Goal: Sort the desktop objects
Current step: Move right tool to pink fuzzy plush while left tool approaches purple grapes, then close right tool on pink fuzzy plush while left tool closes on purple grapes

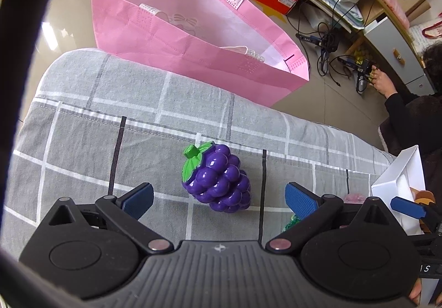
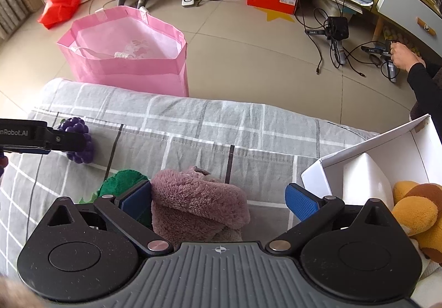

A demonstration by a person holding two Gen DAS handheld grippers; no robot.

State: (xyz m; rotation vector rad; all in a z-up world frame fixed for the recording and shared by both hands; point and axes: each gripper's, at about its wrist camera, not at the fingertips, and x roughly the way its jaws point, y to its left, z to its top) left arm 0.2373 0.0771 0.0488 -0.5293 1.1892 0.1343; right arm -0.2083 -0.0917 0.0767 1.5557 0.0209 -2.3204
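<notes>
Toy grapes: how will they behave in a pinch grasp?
The toy grapes look like glossy moulded plastic, so probably stiff, light and slippery. The bumpy, rounded shape may twist between the left gripper pads or rock on the soft checked cover.

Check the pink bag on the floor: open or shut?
Open. The pink bag stands upright with its mouth spread wide, pale inner lining showing. Whether anything lies inside, cannot tell.

1. The toy grapes point(image 1: 218, 178) were glossy, smooth plastic.
2. The checked bedcover point(image 1: 83, 120) was matt woven cloth.
3. The pink bag point(image 1: 176, 39) looked like non-woven fabric.
4. The mauve plush piece point(image 2: 199, 200) was fuzzy.
5. The white box point(image 2: 367, 158) looked like smooth card.
</notes>
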